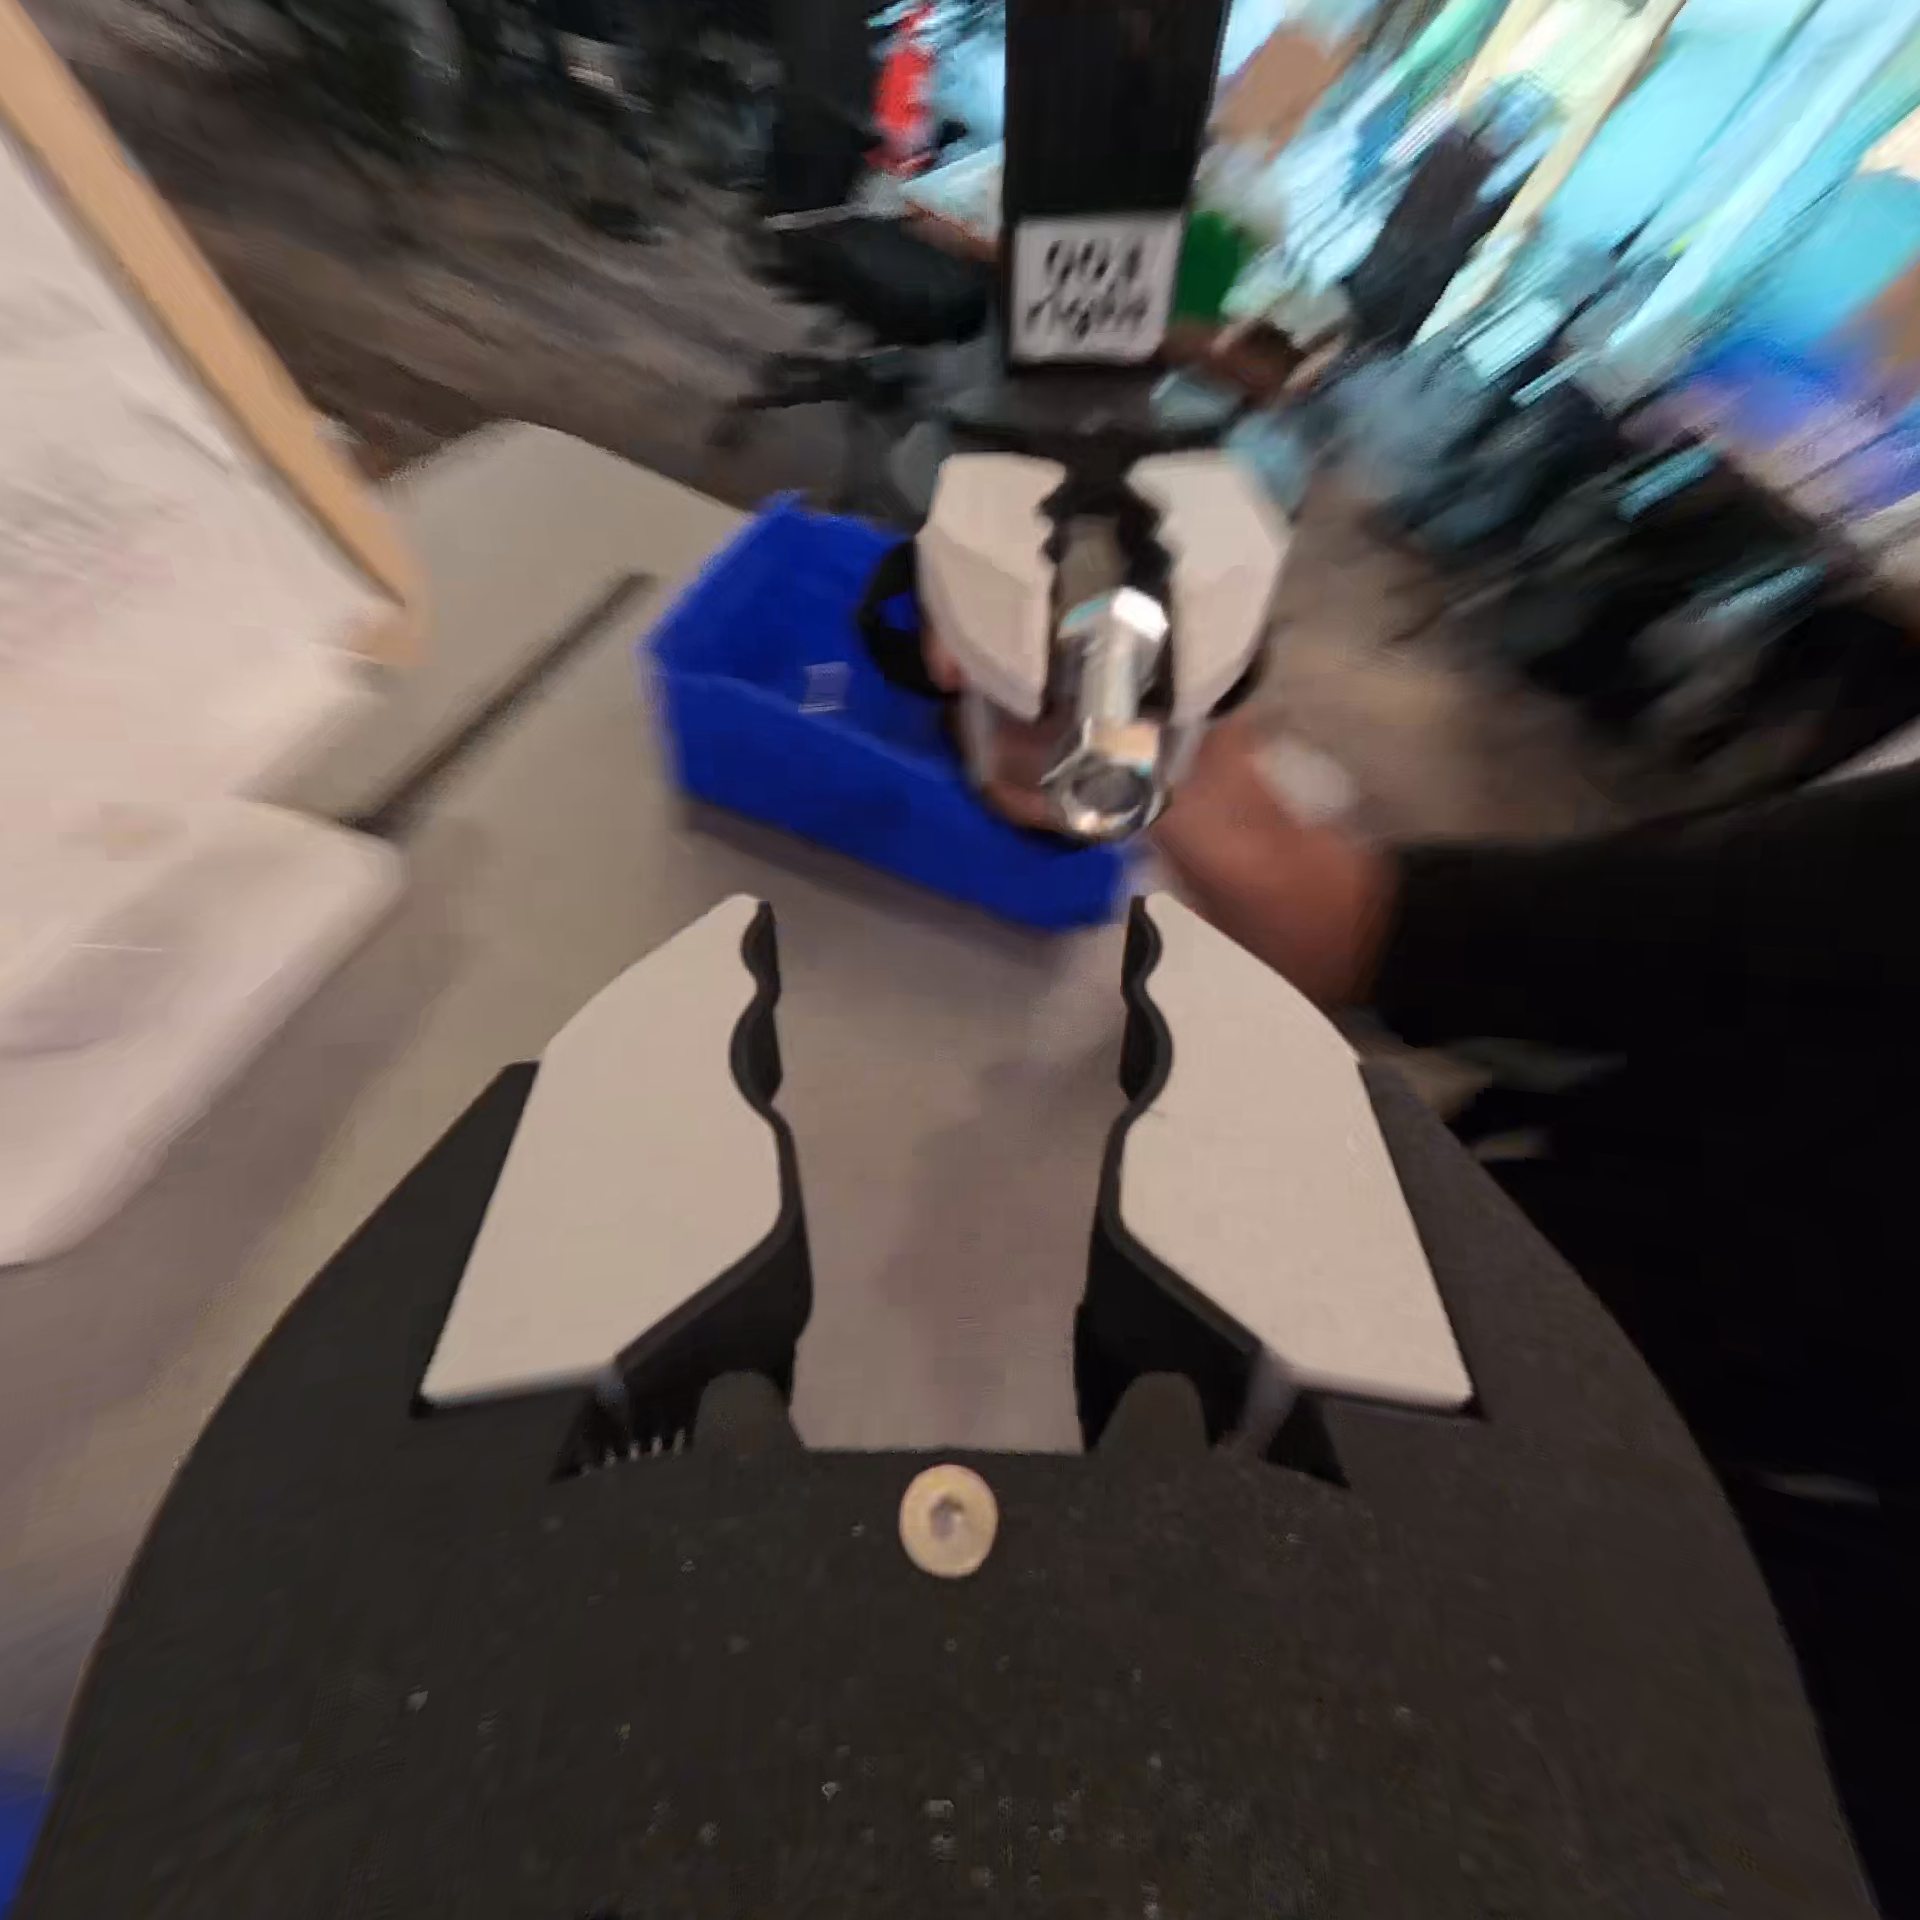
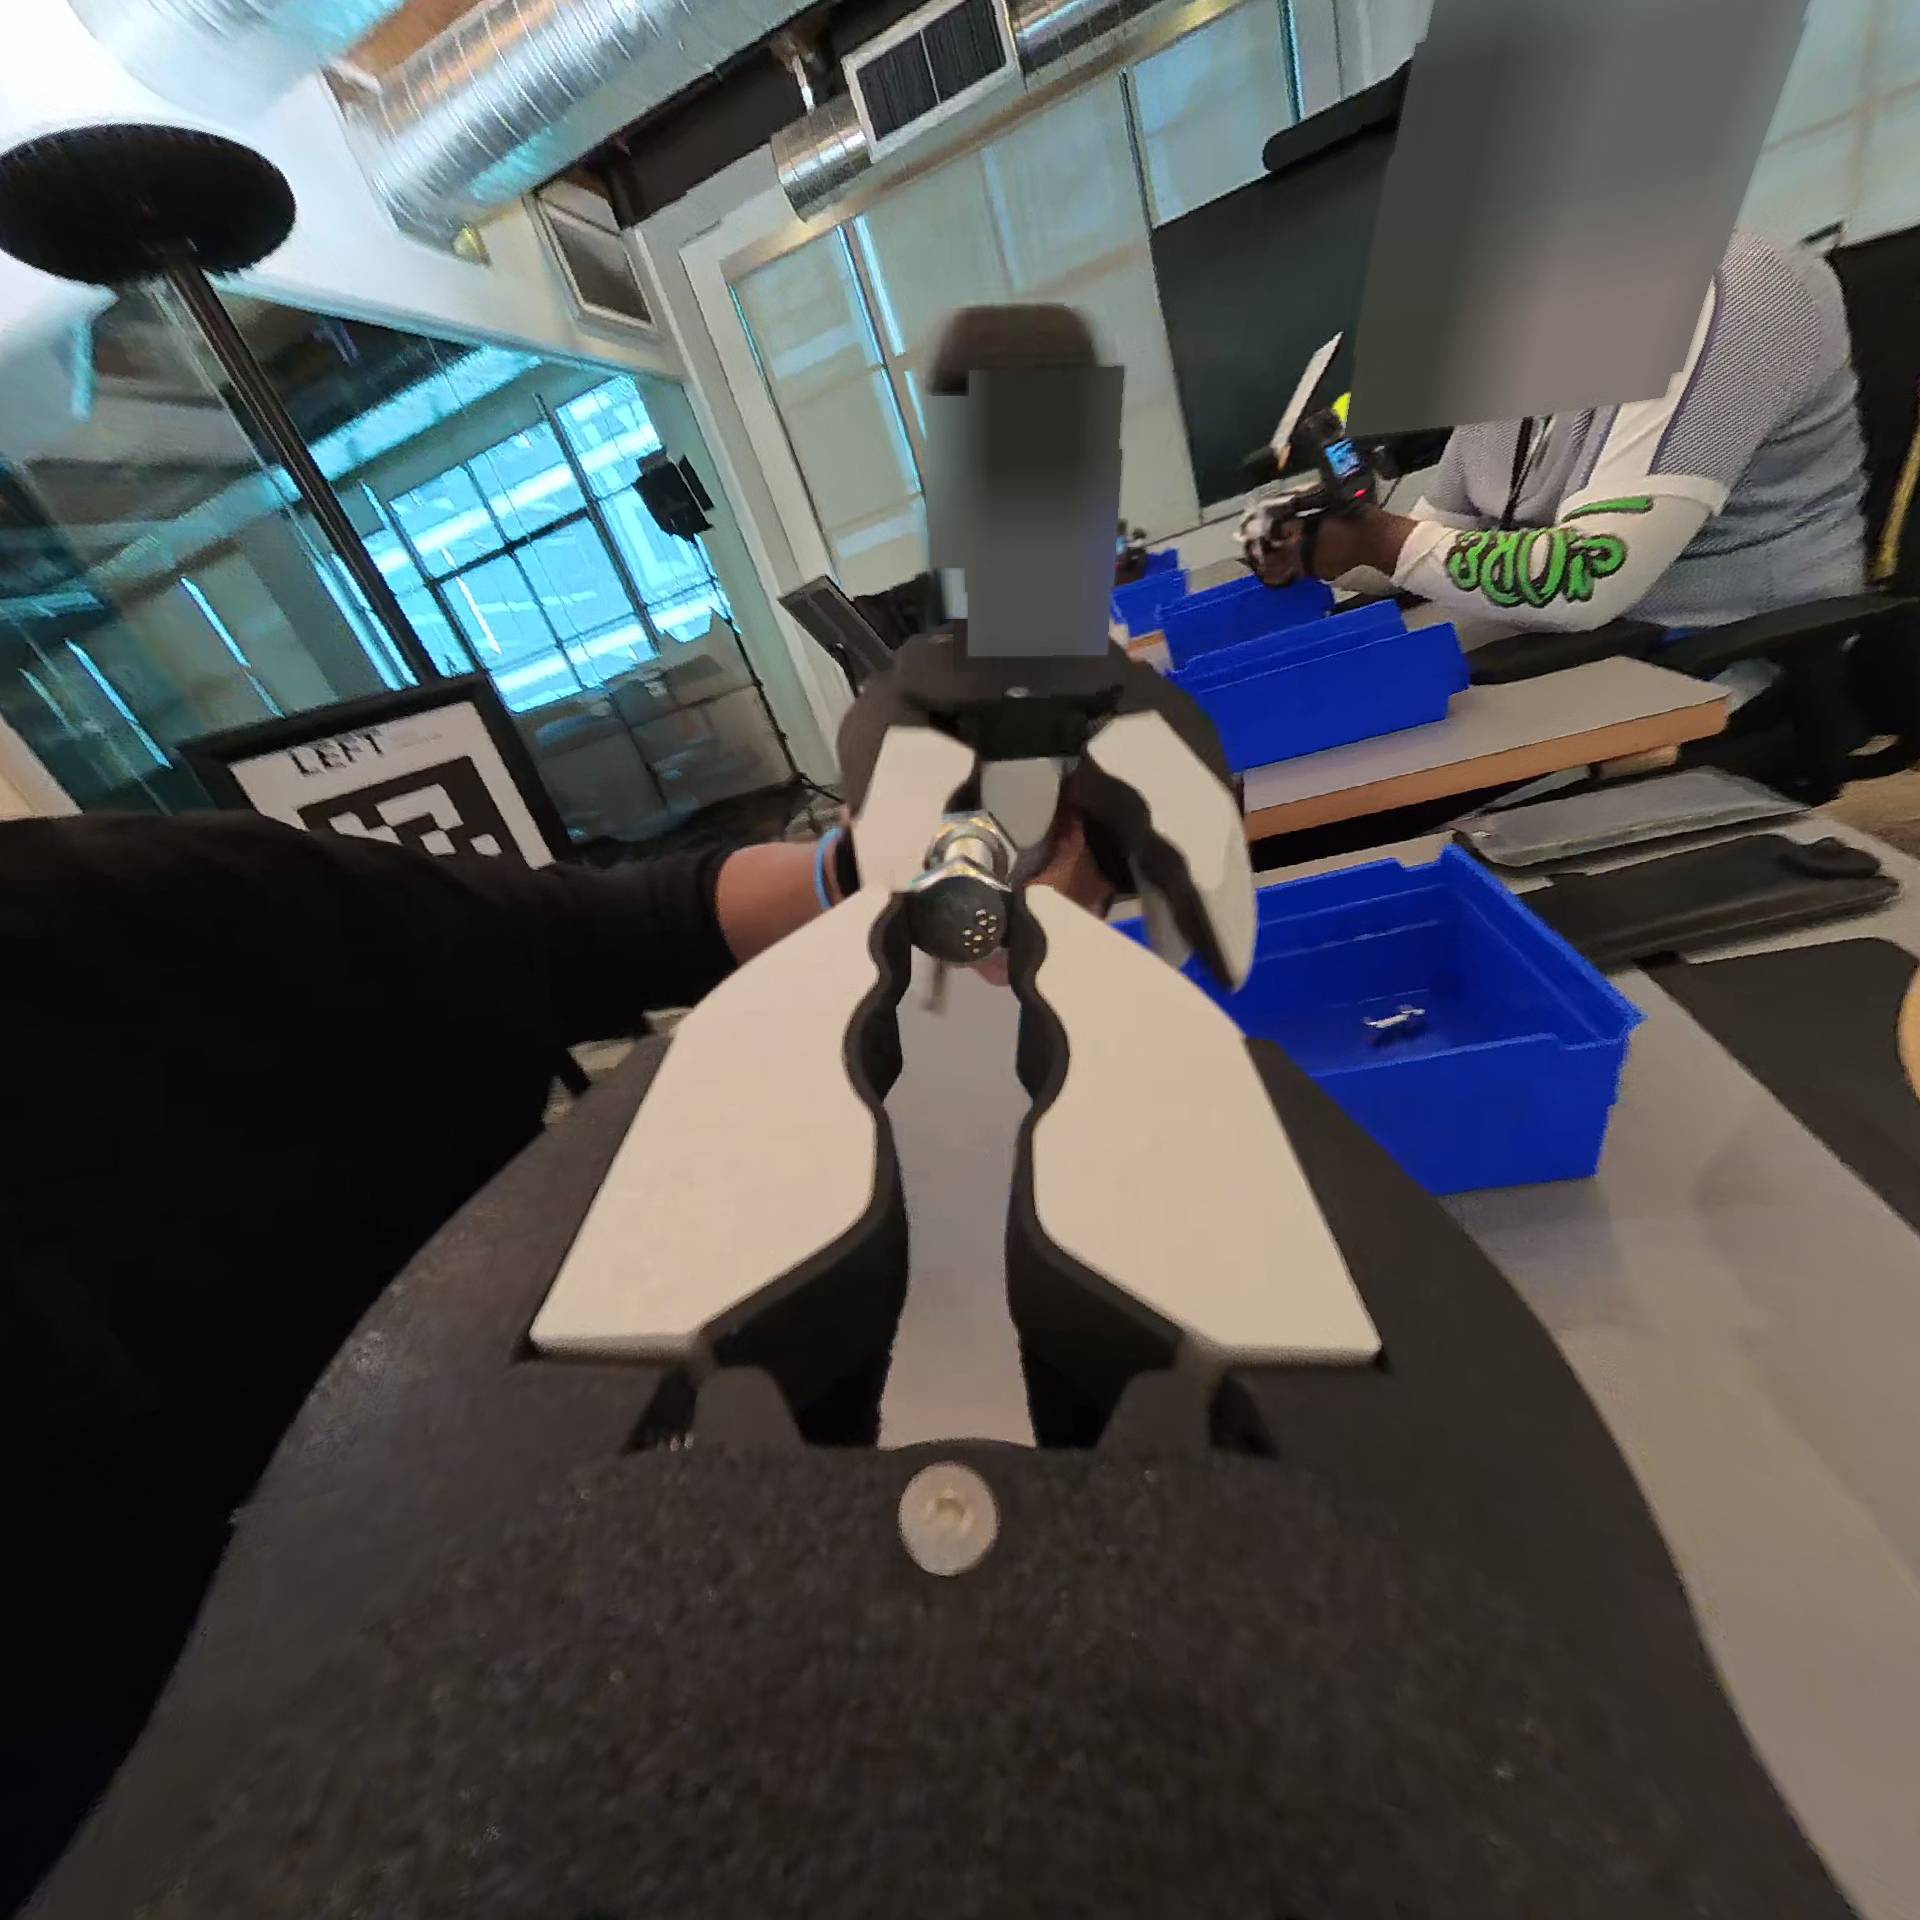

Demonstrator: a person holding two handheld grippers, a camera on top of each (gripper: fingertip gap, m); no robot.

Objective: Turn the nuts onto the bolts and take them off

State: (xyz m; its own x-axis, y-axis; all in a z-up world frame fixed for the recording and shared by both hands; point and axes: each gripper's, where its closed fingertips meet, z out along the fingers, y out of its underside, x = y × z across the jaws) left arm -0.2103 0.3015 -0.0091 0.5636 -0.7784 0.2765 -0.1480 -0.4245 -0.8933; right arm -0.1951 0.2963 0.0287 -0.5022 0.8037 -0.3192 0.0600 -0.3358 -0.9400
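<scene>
Now right tool (image 2: 956, 925) clamped on bolt (image 2: 961, 914), left tool (image 1: 951, 920) spread, apart.

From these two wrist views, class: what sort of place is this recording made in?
Probably an office-like workshop set up for collecting handling data. Grey worktables carry blue bins, another seated person works with a handheld gripper, and glass partitions and ceiling ducting surround them.
</scene>
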